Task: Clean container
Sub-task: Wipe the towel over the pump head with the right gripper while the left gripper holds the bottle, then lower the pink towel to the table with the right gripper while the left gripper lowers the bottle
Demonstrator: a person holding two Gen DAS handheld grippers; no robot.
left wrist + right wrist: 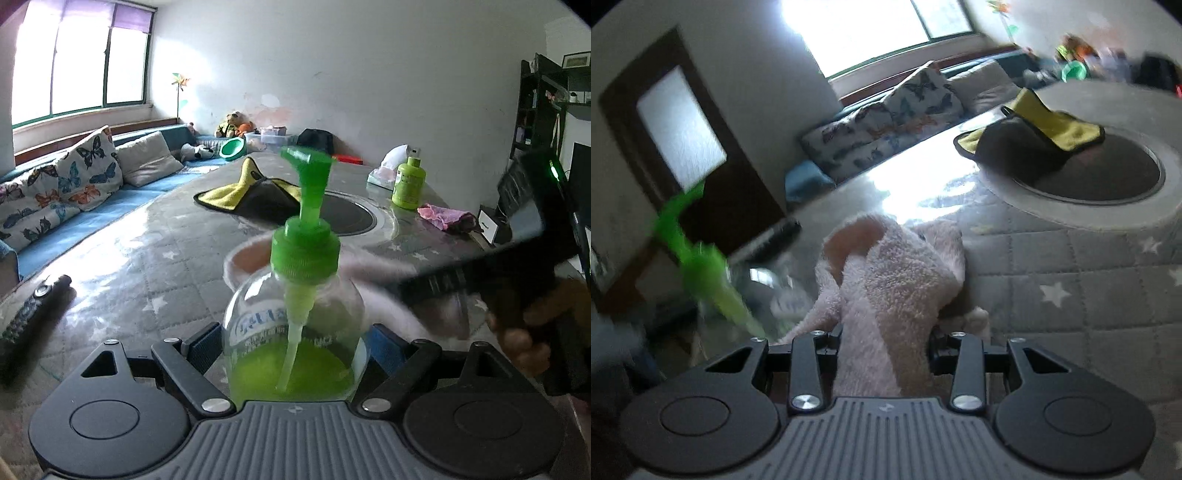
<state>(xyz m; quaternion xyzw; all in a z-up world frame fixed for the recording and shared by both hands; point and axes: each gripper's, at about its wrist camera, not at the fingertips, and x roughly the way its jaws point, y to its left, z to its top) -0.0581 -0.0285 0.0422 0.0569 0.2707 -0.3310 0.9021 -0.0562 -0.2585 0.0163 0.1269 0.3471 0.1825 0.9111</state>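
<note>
While my left gripper [295, 354] clamps the pump bottle [295, 314] by its round belly at 6 o'clock of its view, I judge it light, smooth, slippery clear plastic, so low on the body is the right hold. My right gripper [884, 338] pinches the soft, floppy pink cloth [890, 273]. Blur smears the bottle at 9 o'clock; cloth contact is unclear.
</note>
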